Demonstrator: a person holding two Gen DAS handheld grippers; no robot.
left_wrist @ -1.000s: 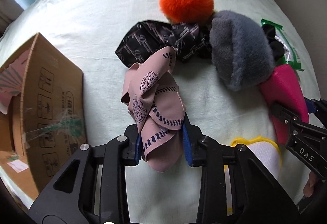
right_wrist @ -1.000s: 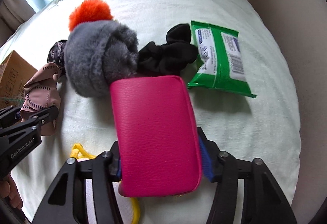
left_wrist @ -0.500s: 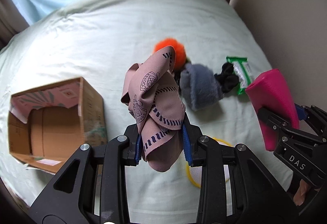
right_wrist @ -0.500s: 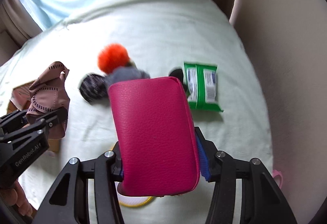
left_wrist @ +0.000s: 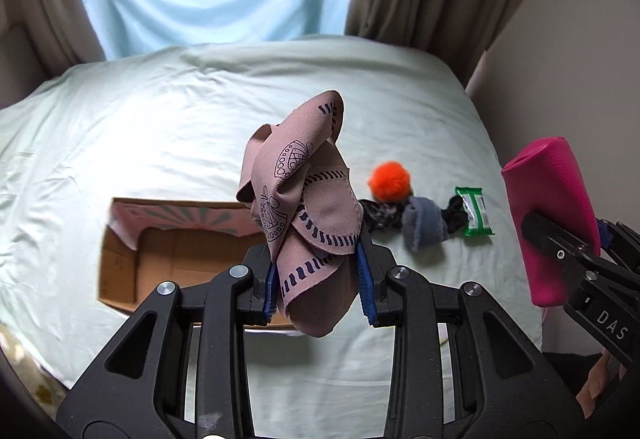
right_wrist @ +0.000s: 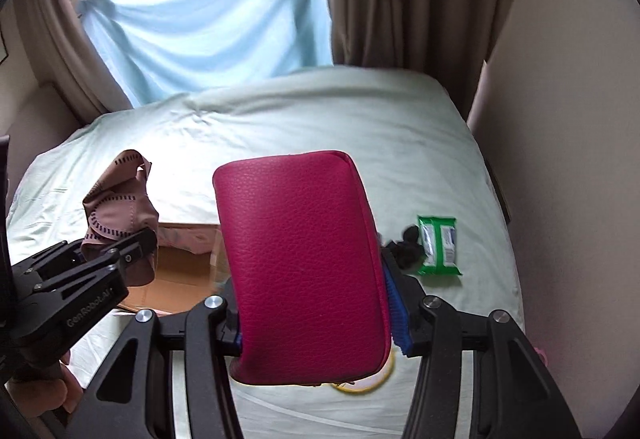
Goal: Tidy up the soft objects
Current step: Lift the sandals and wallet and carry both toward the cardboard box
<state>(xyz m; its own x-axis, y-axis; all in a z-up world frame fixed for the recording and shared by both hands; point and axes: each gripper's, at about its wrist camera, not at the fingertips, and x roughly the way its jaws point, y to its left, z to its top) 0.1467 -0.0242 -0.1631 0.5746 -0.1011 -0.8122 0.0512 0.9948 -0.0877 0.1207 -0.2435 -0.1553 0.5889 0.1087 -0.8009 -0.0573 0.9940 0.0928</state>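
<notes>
The cloth (left_wrist: 308, 215) and the pouch (right_wrist: 304, 267), each pinched in its gripper's jaws, had risen well clear of the bed (left_wrist: 160, 127) within the last second. The left gripper (left_wrist: 318, 291) now hung over the box (left_wrist: 176, 259), the right gripper (right_wrist: 316, 323) beside it. Both seemed ready to drop in, while the pompom (left_wrist: 389, 178) and other soft things stayed on the bed.

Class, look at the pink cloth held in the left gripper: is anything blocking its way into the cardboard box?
Nothing visible does. The pink cloth hangs in the left gripper above the bed, and the cardboard box below it lies open-topped.
</notes>
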